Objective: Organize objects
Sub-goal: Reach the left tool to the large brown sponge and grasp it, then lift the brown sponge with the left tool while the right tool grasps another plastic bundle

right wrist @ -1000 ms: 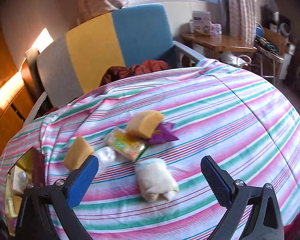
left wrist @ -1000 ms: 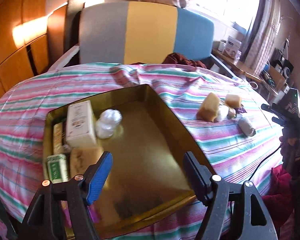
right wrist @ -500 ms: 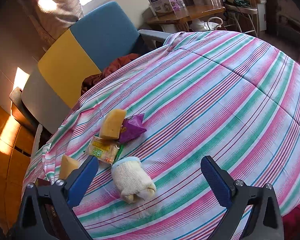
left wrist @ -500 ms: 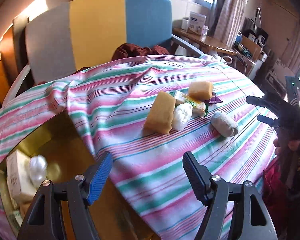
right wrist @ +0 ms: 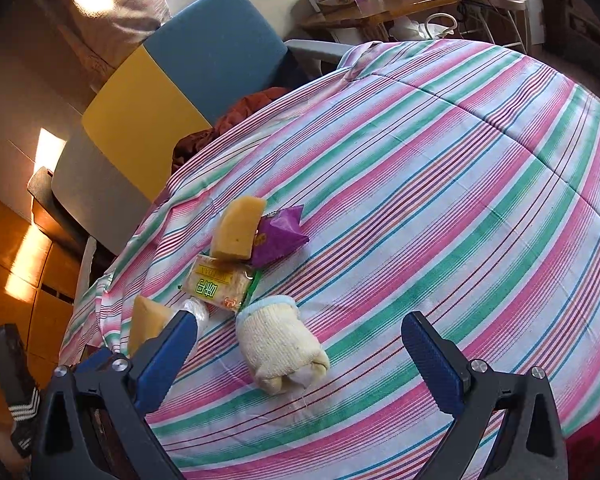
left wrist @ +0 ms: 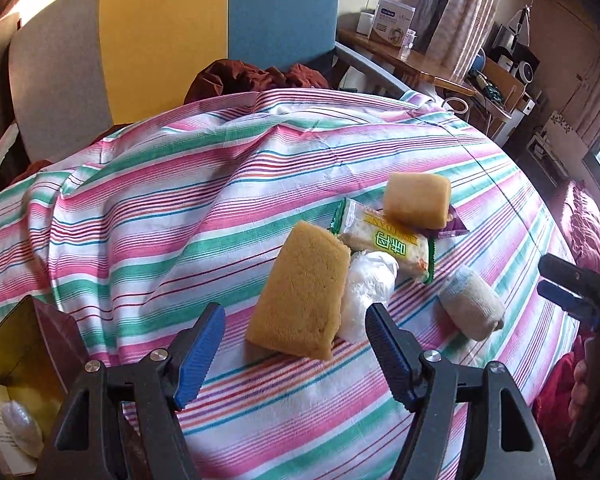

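On the striped tablecloth point(left wrist: 180, 208) lies a small heap of objects. A large yellow sponge point(left wrist: 298, 298) sits just ahead of my open left gripper point(left wrist: 296, 344), with nothing between the blue pads. Beside the sponge lie a clear plastic wad point(left wrist: 366, 288), a green-printed snack packet point(left wrist: 384, 240), a smaller yellow sponge point(left wrist: 416, 198) on a purple packet point(left wrist: 454, 226), and a rolled cream sock point(left wrist: 470, 306). My right gripper point(right wrist: 300, 356) stands open over the rolled sock point(right wrist: 280, 344); the snack packet point(right wrist: 216, 286) and purple packet point(right wrist: 278, 234) lie beyond it.
A gold tin box point(left wrist: 8, 356) holding a few items sits at the lower left corner of the left wrist view. A grey, yellow and blue chair point(left wrist: 172, 36) with a dark red cloth point(left wrist: 256, 78) stands behind the table. A wooden desk point(right wrist: 380, 8) with boxes is at the back right.
My left gripper has swung from over the gold box to the right, down toward the large yellow sponge. The right gripper has rolled and dipped slightly over the sock.
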{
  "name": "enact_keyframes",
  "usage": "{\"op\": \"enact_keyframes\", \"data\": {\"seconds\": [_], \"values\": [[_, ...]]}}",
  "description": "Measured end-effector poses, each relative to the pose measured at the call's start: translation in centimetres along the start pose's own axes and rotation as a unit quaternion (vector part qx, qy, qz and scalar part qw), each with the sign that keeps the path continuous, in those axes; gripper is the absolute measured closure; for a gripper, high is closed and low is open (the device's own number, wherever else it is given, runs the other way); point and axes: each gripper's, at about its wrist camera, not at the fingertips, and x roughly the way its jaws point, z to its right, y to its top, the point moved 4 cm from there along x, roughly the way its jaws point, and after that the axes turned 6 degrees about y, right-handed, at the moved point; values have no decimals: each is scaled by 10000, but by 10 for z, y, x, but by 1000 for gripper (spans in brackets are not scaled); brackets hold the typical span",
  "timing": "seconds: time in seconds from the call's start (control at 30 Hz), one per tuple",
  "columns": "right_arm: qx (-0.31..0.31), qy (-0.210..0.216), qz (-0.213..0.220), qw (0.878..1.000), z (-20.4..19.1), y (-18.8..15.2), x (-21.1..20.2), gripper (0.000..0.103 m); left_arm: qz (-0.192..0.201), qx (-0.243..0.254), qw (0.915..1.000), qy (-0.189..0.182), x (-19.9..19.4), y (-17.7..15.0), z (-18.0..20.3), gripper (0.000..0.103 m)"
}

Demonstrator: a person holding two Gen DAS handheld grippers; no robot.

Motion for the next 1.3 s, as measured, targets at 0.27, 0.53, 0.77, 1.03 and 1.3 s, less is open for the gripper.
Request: {"op": "enact_keyframes", "data": {"seconds": [0.27, 0.53, 0.77, 1.03, 1.3], "values": [[50, -22, -64, 10000, 3, 1, 4, 0, -340, -482, 9978, -311, 42, 12, -2, 31], [37, -86, -119, 9999, 6, 2, 7, 0, -344, -903, 9936, -582, 29, -8, -14, 49], [-44, -162, -147, 9998, 5, 2, 7, 0, -95, -798, 9949, -603, -13, -40, -9, 49], [-20, -326, -239, 9992, 9, 0, 11, 0, 125, -303, 9981, -518, -48, -77, 15, 49], [-274, -405, -182, 9986, 1, -2, 10, 0, 274, 285, 9973, -626, -74, -116, 48, 49]]}}
